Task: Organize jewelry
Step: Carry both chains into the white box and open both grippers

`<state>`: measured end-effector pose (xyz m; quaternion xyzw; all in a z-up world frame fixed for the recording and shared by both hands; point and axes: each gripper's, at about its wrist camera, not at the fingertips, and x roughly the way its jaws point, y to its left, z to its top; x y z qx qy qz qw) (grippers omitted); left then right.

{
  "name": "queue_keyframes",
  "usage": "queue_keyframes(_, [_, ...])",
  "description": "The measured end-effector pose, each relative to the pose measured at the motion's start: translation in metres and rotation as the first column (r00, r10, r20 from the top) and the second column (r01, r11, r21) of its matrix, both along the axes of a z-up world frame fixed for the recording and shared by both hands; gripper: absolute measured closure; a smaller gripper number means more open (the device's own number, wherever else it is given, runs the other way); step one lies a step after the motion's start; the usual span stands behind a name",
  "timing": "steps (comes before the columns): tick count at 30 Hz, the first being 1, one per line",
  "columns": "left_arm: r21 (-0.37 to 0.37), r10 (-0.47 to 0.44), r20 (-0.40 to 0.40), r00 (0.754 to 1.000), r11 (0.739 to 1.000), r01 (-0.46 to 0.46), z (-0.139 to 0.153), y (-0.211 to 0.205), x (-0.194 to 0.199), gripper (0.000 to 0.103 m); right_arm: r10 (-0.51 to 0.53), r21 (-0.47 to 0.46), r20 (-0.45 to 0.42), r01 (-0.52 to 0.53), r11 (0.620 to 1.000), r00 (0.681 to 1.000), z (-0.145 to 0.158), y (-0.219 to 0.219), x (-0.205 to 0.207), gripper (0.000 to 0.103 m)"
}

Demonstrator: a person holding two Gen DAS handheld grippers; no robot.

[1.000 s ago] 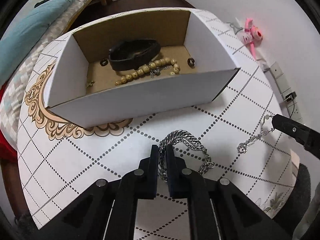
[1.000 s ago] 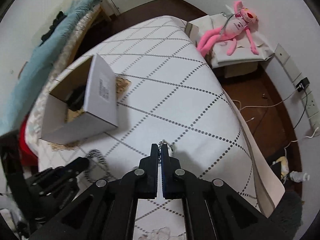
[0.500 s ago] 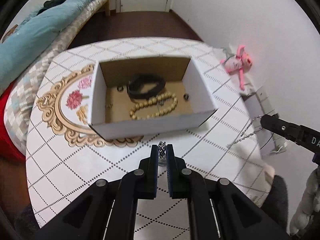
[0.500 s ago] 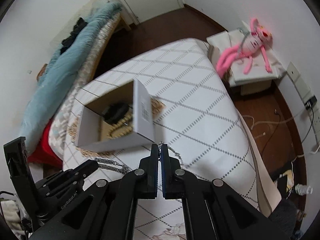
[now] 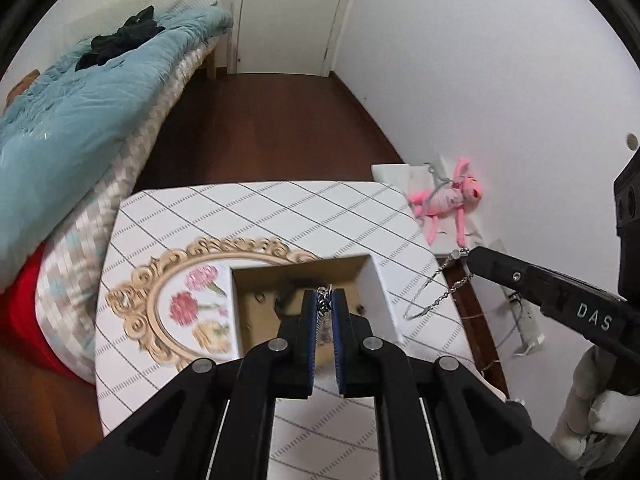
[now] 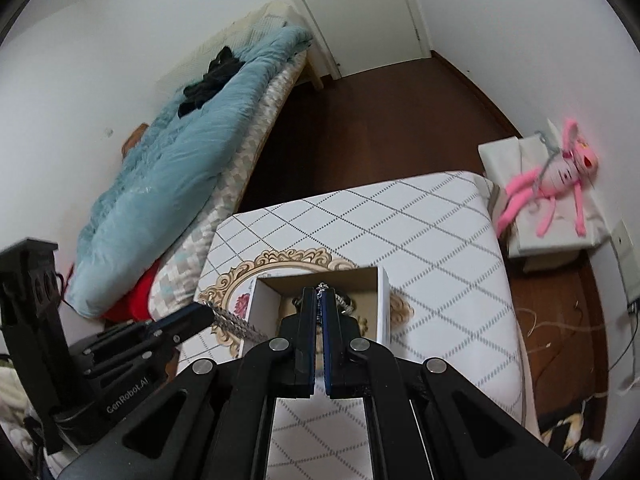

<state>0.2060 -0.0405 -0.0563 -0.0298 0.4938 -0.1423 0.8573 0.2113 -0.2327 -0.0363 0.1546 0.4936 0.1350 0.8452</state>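
Cardboard box (image 5: pixel 376 284) lay below both grippers, the left gripper (image 5: pixel 325 300) pinching a thick chain (image 6: pixel 236 322), the right gripper (image 6: pixel 319 296) pinching a thin chain (image 5: pixel 436 292).

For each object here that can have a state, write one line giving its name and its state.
Left gripper: shut on thick chain.
Right gripper: shut on thin chain.
Thick chain: lifted, dangling.
Thin chain: lifted, dangling.
Cardboard box: open-topped, holding jewelry.
Door: closed.

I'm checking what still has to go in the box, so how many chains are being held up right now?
2. A thick chain is in the left hand-held gripper; a thin chain hangs from the right hand-held gripper. The box may hide more.
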Motion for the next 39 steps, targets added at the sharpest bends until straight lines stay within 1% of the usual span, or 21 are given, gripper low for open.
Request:
queue_keyframes(2, [0.017, 0.004, -0.02, 1.0, 1.0, -0.004, -0.009, 0.004, 0.014, 0.098, 0.018, -0.026, -0.017, -0.018, 0.999, 1.0, -0.007, 0.009, 0.015, 0.101])
queue_keyframes(6, [0.058, 0.006, -0.098, 0.995, 0.998, 0.0, -0.042, 0.01, 0.038, 0.098, 0.048, -0.065, -0.071, -0.053, 0.996, 0.996, -0.03, 0.023, 0.04, 0.101])
queue_keyframes(11, [0.081, 0.008, -0.174, 0.985, 0.997, 0.006, -0.073, 0.014, 0.053, 0.098, 0.069, -0.107, -0.145, -0.085, 0.991, 0.987, -0.065, 0.034, 0.062, 0.101])
queue_keyframes(16, [0.092, 0.021, -0.24, 0.971, 0.996, 0.001, -0.087, 0.014, 0.065, 0.096, 0.084, -0.134, -0.2, -0.112, 0.985, 0.976, -0.091, 0.039, 0.076, 0.101])
queue_keyframes(18, [0.119, 0.049, -0.259, 0.965, 0.993, -0.019, -0.089, 0.014, 0.069, 0.094, 0.09, -0.146, -0.219, -0.124, 0.982, 0.972, -0.099, 0.041, 0.081, 0.1])
queue_keyframes(21, [0.171, 0.094, -0.264, 0.96, 0.984, -0.05, -0.091, 0.016, 0.074, 0.093, 0.098, -0.169, -0.258, -0.145, 0.975, 0.961, -0.108, 0.045, 0.086, 0.1])
queue_keyframes(22, [0.189, 0.11, -0.263, 0.959, 0.98, -0.061, -0.092, 0.017, 0.074, 0.093, 0.096, -0.198, -0.268, -0.152, 0.968, 0.959, -0.111, 0.046, 0.087, 0.1])
queue_keyframes(23, [0.204, 0.127, -0.261, 0.957, 0.976, -0.074, -0.092, 0.019, 0.075, 0.089, 0.091, -0.216, -0.275, -0.154, 0.964, 0.957, -0.113, 0.047, 0.087, 0.1])
queue_keyframes(24, [0.21, 0.139, -0.258, 0.956, 0.974, -0.085, -0.092, 0.021, 0.076, 0.077, 0.092, -0.222, -0.278, -0.157, 0.962, 0.956, -0.114, 0.047, 0.088, 0.1])
queue_keyframes(25, [0.215, 0.153, -0.248, 0.957, 0.971, -0.1, -0.091, 0.024, 0.075, 0.069, 0.09, -0.229, -0.277, -0.157, 0.961, 0.957, -0.114, 0.048, 0.088, 0.1])
queue_keyframes(26, [0.22, 0.166, -0.237, 0.957, 0.969, -0.114, -0.09, 0.027, 0.075, 0.049, 0.088, -0.24, -0.275, -0.157, 0.958, 0.958, -0.114, 0.048, 0.087, 0.099])
queue_keyframes(27, [0.221, 0.184, -0.214, 0.959, 0.966, -0.136, -0.087, 0.03, 0.072, 0.037, 0.087, -0.242, -0.272, -0.155, 0.958, 0.959, -0.113, 0.048, 0.087, 0.099])
queue_keyframes(28, [0.225, 0.195, -0.2, 0.96, 0.963, -0.149, -0.086, 0.033, 0.072, 0.035, 0.084, -0.245, -0.269, -0.152, 0.958, 0.96, -0.111, 0.047, 0.086, 0.096])
queue_keyframes(30, [0.244, 0.211, -0.184, 0.96, 0.956, -0.164, -0.084, 0.035, 0.068, 0.035, 0.076, -0.253, -0.258, -0.143, 0.957, 0.963, -0.108, 0.046, 0.084, 0.085])
queue_keyframes(32, [0.253, 0.22, -0.165, 0.961, 0.952, -0.174, -0.083, 0.036, 0.064, 0.034, 0.061, -0.277, -0.238, -0.128, 0.952, 0.969, -0.104, 0.044, 0.078, 0.06])
queue_keyframes(33, [0.254, 0.223, -0.155, 0.962, 0.95, -0.179, -0.082, 0.037, 0.06, 0.03, 0.053, -0.288, -0.23, -0.12, 0.95, 0.972, -0.102, 0.043, 0.076, 0.054])
queue_keyframes(34, [0.255, 0.226, -0.142, 0.964, 0.949, -0.185, -0.082, 0.038, 0.057, 0.027, 0.041, -0.309, -0.216, -0.109, 0.945, 0.975, -0.1, 0.042, 0.071, 0.039])
queue_keyframes(35, [0.258, 0.227, -0.132, 0.965, 0.948, -0.188, -0.082, 0.038, 0.053, 0.016, 0.035, -0.328, -0.207, -0.103, 0.939, 0.978, -0.099, 0.041, 0.067, 0.028])
queue_keyframes(36, [0.263, 0.228, -0.124, 0.966, 0.946, -0.189, -0.082, 0.038, 0.05, 0.007, 0.026, -0.346, -0.197, -0.094, 0.933, 0.98, -0.098, 0.04, 0.063, 0.024])
queue_keyframes(38, [0.27, 0.231, -0.117, 0.966, 0.943, -0.193, -0.085, 0.037, 0.042, 0.002, 0.009, -0.384, -0.185, -0.081, 0.92, 0.983, -0.099, 0.039, 0.051, 0.013])
queue_keyframes(39, [0.275, 0.231, -0.12, 0.965, 0.942, -0.192, -0.087, 0.037, 0.04, 0.002, 0.0, -0.395, -0.185, -0.074, 0.916, 0.983, -0.1, 0.037, 0.047, 0.009])
